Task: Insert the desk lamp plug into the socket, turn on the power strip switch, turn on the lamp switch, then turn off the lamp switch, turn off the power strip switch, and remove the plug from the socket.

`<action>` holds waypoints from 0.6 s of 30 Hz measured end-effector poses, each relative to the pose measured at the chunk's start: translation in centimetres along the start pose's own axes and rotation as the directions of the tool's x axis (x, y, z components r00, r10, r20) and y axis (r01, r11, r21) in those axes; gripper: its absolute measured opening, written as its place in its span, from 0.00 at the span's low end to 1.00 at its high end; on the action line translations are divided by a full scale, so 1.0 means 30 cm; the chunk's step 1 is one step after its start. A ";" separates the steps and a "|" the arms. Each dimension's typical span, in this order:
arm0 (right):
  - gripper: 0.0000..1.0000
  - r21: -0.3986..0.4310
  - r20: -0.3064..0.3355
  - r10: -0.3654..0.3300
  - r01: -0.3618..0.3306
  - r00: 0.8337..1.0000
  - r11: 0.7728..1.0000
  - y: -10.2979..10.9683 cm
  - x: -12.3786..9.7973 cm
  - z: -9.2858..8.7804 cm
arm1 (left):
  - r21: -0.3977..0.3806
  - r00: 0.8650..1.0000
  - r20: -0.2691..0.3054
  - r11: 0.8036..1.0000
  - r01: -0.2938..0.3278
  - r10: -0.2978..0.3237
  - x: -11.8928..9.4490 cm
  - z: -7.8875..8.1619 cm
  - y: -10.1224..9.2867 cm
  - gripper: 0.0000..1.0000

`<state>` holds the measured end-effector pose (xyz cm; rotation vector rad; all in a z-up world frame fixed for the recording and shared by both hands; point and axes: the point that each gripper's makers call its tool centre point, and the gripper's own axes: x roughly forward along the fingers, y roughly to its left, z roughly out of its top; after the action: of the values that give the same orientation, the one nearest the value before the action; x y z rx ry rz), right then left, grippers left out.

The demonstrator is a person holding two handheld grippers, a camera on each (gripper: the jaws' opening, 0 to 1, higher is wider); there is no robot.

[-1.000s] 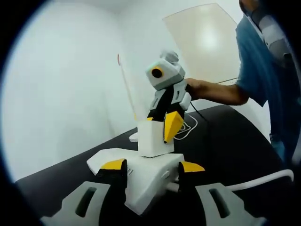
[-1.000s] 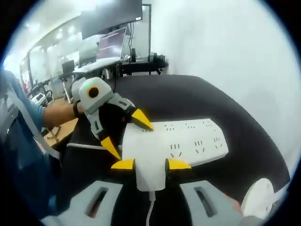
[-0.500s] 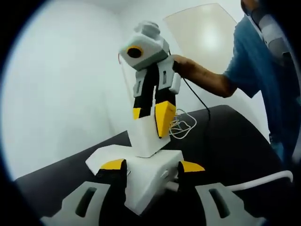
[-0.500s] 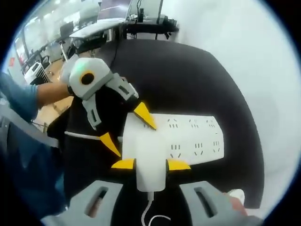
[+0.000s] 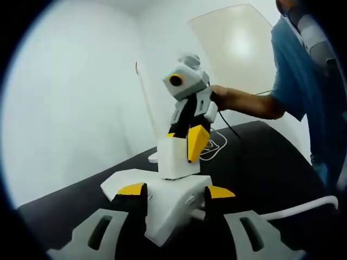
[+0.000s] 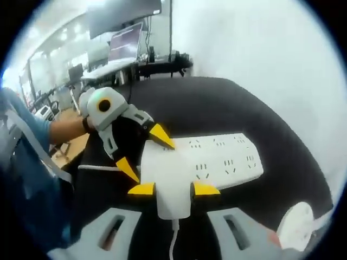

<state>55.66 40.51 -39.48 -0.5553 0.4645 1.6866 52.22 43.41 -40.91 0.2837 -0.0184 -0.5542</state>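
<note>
Left gripper (image 5: 169,190) clamps the strip's (image 6: 225,160) end; right gripper (image 6: 174,189) squeezes the plug (image 6: 172,181), whose prongs are hidden where it meets the strip.

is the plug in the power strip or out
Cannot tell. The right gripper holds the plug against the power strip, but the prongs are hidden.

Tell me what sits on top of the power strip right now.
On the power strip stands the white plug block, gripped by the right claw. The left claw clamps the strip's end. The plug's prongs and the socket beneath it are covered.
</note>
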 end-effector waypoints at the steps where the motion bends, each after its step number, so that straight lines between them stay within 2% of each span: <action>1: 0.23 -0.011 0.025 -0.016 0.016 1.000 1.000 0.000 0.000 0.004 | 0.001 1.000 0.001 1.000 0.000 0.000 -0.001 -0.001 0.002 0.39; 5: 0.24 -0.023 0.042 -0.023 0.024 0.999 0.999 0.002 -0.002 0.003 | 0.003 1.000 0.001 1.000 0.001 -0.001 0.002 0.001 -0.005 0.39; 6: 0.24 -0.028 0.027 -0.024 0.025 0.999 0.999 0.003 0.000 0.007 | 0.003 1.000 0.001 1.000 0.001 -0.001 0.002 0.001 -0.004 0.39; 8: 0.24 -0.040 -0.059 -0.022 0.020 0.998 0.999 0.007 0.002 0.002 | 0.001 1.000 0.000 1.000 0.002 -0.002 0.003 0.001 -0.006 0.39; 10: 0.24 -0.053 -0.141 -0.024 0.017 0.990 0.998 0.014 0.005 0.011 | -0.004 1.000 -0.001 1.000 0.003 -0.003 0.000 -0.002 -0.003 0.39; 11: 0.24 -0.068 -0.176 -0.029 0.017 0.984 0.998 0.017 0.009 0.022 | -0.004 1.000 -0.001 1.000 0.003 -0.003 -0.001 -0.004 -0.001 0.39; 13: 0.24 -0.122 -0.273 -0.048 0.015 0.961 0.992 0.018 0.012 0.031 | -0.003 1.000 -0.001 1.000 0.002 -0.002 -0.003 -0.005 0.000 0.39; 15: 0.24 -0.119 -0.291 -0.054 0.020 0.955 0.993 0.020 0.018 0.063 | -0.003 1.000 -0.001 1.000 0.005 -0.005 -0.003 -0.005 -0.001 0.39; 17: 0.24 -0.158 -0.380 -0.077 0.017 0.922 0.987 0.018 0.017 0.053 | -0.002 1.000 0.003 1.000 0.004 -0.004 -0.002 -0.001 -0.004 0.39; 18: 0.23 -0.154 -0.373 -0.072 0.014 0.925 0.988 0.023 0.025 0.070 | -0.003 1.000 0.003 1.000 0.004 -0.004 -0.002 -0.001 -0.004 0.39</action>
<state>54.63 42.20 -38.25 -1.0049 0.5997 1.5817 52.10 43.35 -40.96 0.2802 -0.0200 -0.5584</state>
